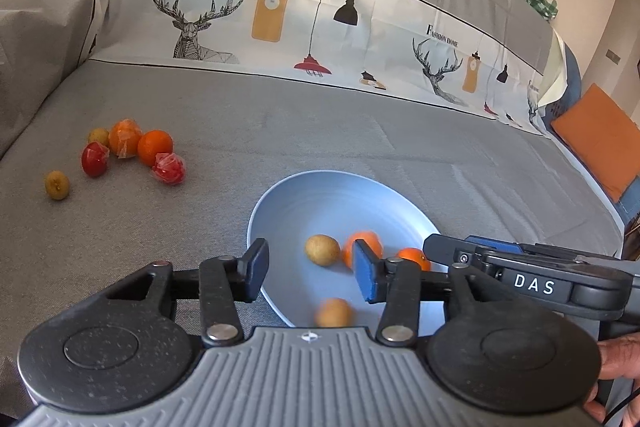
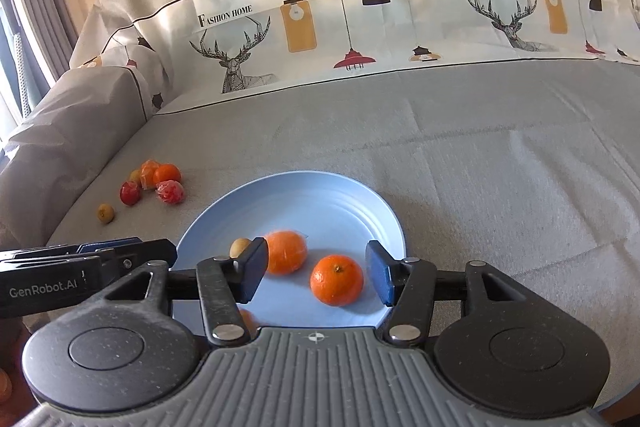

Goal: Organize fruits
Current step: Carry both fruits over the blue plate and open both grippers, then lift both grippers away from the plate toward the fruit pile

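Observation:
A light blue plate (image 1: 320,199) (image 2: 320,195) lies on the grey sofa cover. In it are a yellow-brown fruit (image 1: 322,249) (image 2: 240,246), a blurred wrapped orange (image 1: 366,243) (image 2: 286,257), a plain orange (image 1: 414,257) (image 2: 337,279) and a blurred small fruit (image 1: 333,311) near the front rim. My left gripper (image 1: 310,273) is open and empty above the plate's near edge. My right gripper (image 2: 316,277) is open above the plate, its jaws on either side of the plain orange, apart from it. A cluster of loose fruits (image 1: 132,151) (image 2: 154,183) lies at far left.
A lone yellow-green fruit (image 1: 57,184) (image 2: 105,213) lies left of the cluster. A printed sofa backrest (image 1: 280,19) rises behind. A padded armrest (image 1: 36,39) is on the left and an orange cushion (image 1: 600,143) on the right.

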The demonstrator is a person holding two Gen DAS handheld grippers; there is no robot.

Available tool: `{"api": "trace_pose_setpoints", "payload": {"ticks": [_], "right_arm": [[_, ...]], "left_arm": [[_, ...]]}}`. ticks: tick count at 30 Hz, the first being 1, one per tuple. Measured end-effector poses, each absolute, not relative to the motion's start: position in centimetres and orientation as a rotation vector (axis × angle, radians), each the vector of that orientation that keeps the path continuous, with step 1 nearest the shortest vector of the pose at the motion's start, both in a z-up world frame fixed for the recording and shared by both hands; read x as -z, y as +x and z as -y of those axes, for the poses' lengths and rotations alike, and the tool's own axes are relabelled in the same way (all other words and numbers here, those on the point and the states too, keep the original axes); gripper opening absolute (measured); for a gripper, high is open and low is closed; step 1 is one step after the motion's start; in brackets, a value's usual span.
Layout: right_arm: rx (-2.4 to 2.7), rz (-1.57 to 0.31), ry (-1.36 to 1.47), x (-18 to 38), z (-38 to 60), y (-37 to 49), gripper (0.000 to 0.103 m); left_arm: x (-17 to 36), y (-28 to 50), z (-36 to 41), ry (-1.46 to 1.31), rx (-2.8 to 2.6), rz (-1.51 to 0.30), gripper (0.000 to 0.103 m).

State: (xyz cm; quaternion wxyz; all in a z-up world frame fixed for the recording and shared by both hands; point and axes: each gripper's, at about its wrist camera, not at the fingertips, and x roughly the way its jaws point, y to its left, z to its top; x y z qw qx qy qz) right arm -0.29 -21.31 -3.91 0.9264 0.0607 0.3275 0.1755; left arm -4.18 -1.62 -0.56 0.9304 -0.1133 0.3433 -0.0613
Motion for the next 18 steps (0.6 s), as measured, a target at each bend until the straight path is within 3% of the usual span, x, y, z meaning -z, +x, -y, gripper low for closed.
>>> {"api": "trace_pose_setpoints", "payload": {"ticks": [18], "right_arm": [[-0.36,-0.679,0.122,3.99,21.22,-0.16,0.061]], "left_arm": [[0.47,-4.29,1.78,-0.219,0.123,-0.704,0.052]]}}
